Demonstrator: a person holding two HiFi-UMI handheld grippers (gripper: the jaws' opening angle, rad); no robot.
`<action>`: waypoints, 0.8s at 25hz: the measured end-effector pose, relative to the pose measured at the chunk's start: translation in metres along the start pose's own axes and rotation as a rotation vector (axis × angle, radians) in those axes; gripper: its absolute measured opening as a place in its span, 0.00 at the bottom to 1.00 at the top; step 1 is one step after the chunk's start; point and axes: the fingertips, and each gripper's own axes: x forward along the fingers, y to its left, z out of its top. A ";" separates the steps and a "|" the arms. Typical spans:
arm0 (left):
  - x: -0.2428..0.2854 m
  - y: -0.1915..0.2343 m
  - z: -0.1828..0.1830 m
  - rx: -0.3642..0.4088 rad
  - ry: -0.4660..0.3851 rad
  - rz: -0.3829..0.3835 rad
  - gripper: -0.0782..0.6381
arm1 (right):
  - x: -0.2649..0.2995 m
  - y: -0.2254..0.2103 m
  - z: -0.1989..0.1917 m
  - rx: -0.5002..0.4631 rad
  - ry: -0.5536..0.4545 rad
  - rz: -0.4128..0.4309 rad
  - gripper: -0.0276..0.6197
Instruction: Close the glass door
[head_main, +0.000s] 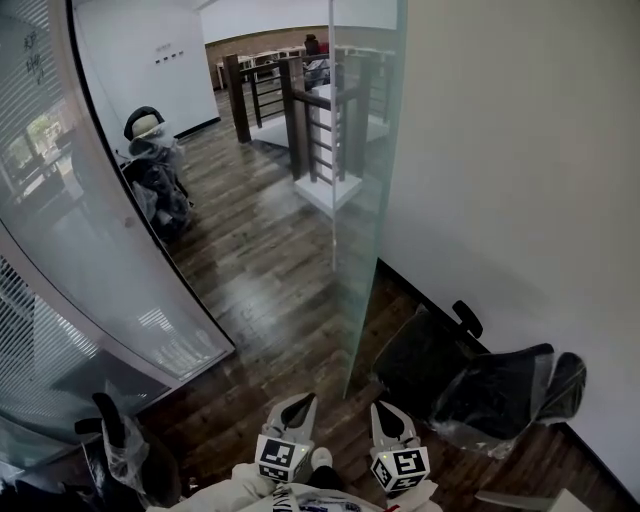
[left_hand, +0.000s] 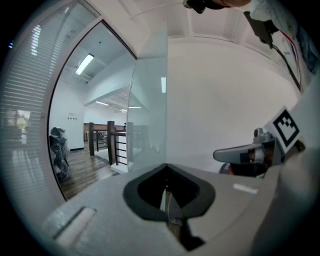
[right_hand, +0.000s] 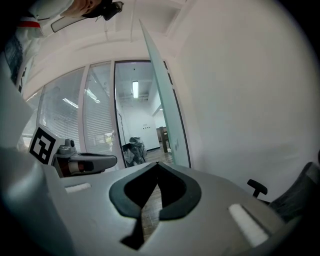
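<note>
Free: wooden floor (head_main: 260, 270), open lane running ahead between curved glass wall (head_main: 90, 270) at left and glass door (head_main: 365, 180)
Obstacles: glass door, edge-on just ahead; wrapped black chairs (head_main: 480, 385) against white wall (head_main: 520, 150) at right; lone wrapped chair (head_main: 125, 450) near left; wrapped bundle (head_main: 155, 180) beside glass wall; railing (head_main: 300, 110) beyond

Office: glass door (head_main: 365, 180), curved glass partition (head_main: 105, 255), blinds (head_main: 25, 340), plastic-wrapped swivel chair (head_main: 490, 385), wood floor (head_main: 260, 270), stair railing (head_main: 300, 110).

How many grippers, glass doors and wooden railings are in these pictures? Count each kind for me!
Grippers: 2 (left gripper, right gripper)
Glass door: 1
Wooden railing: 1
Total: 4
</note>
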 end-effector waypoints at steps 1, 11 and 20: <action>0.004 0.005 0.000 0.009 -0.004 -0.001 0.11 | 0.006 0.000 0.002 -0.003 0.002 -0.002 0.05; 0.050 0.019 0.018 0.018 -0.038 -0.050 0.11 | 0.050 -0.013 0.029 -0.043 -0.003 -0.030 0.05; 0.084 0.035 0.033 0.002 -0.040 0.041 0.11 | 0.086 -0.049 0.048 -0.053 0.032 0.043 0.05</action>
